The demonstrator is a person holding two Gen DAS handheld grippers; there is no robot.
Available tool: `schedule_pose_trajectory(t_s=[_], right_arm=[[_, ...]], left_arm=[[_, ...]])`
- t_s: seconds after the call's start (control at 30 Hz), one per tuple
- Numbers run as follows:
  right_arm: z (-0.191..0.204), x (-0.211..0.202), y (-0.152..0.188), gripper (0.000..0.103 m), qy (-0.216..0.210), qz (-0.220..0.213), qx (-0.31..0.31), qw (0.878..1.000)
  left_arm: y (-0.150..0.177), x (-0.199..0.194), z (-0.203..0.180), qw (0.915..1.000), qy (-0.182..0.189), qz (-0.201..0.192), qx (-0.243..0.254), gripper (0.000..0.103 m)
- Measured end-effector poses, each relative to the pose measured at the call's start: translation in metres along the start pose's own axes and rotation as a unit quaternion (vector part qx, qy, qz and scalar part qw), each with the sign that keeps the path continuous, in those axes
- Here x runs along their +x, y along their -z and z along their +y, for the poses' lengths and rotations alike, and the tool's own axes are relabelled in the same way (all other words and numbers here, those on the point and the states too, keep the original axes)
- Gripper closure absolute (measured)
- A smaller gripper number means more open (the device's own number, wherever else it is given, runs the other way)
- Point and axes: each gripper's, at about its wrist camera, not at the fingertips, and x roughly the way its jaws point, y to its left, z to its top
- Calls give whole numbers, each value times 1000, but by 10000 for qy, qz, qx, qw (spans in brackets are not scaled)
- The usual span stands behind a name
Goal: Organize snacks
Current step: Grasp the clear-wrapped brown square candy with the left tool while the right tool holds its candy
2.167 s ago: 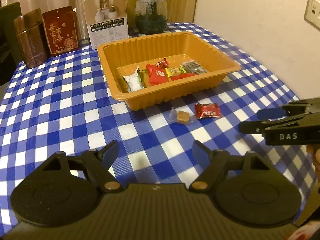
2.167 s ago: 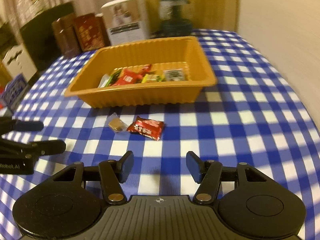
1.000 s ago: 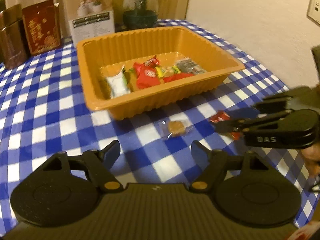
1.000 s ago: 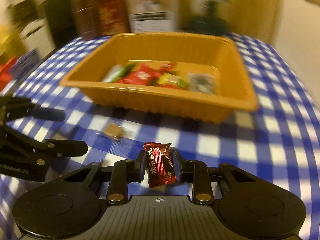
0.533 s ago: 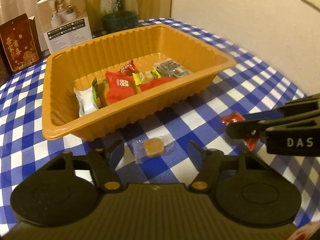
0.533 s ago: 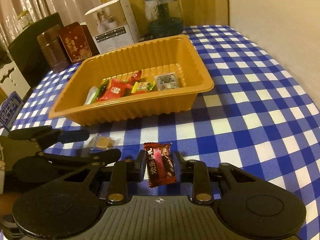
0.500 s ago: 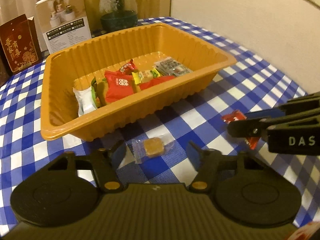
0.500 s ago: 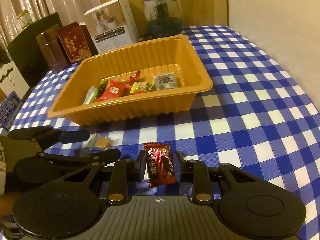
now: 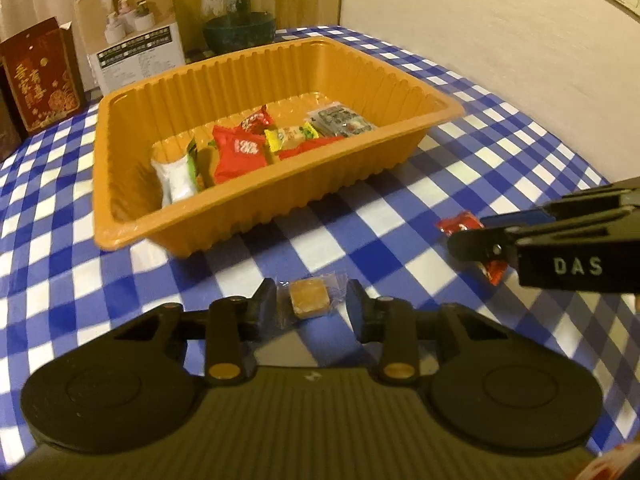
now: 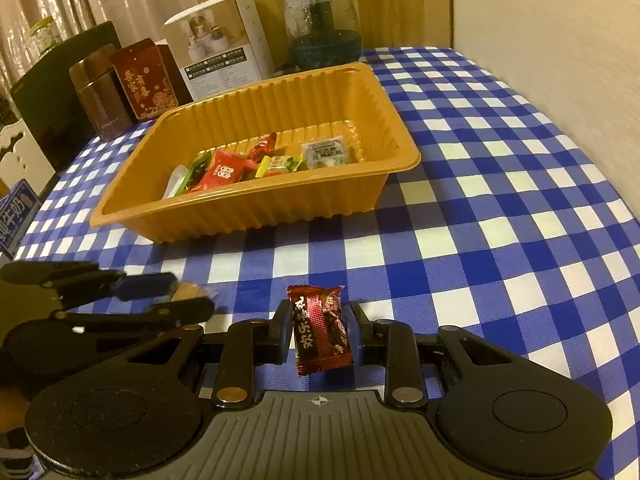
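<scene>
Two tongs have sweets. Right gripper (image 10: 320, 330) pinches the red candy (image 10: 321, 330). Left gripper (image 9: 310, 306) has just been closing around the brown candy (image 9: 309, 303), not squeezing yet. Next, carry both ahead into the orange tray (image 9: 240, 216).

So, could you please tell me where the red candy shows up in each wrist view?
Left wrist view: the red candy sits at the right edge, pinched in the right claw.
Right wrist view: the red candy is bottom centre, upright between that claw's fingers.
Shared landmark: the orange tray, beyond the candy in both views.
</scene>
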Motion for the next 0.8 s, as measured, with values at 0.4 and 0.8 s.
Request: schedule_pose_trajectory(t_s=[0.4, 0.8], right_arm=[[22, -30, 15, 74, -170, -40, 78, 9998], [40, -66, 24, 74, -234, -130, 119, 9996]], left_arm=[[13, -58, 10, 9987, -19, -8, -518, 69], [22, -103, 4, 9970, -131, 0, -766, 69]])
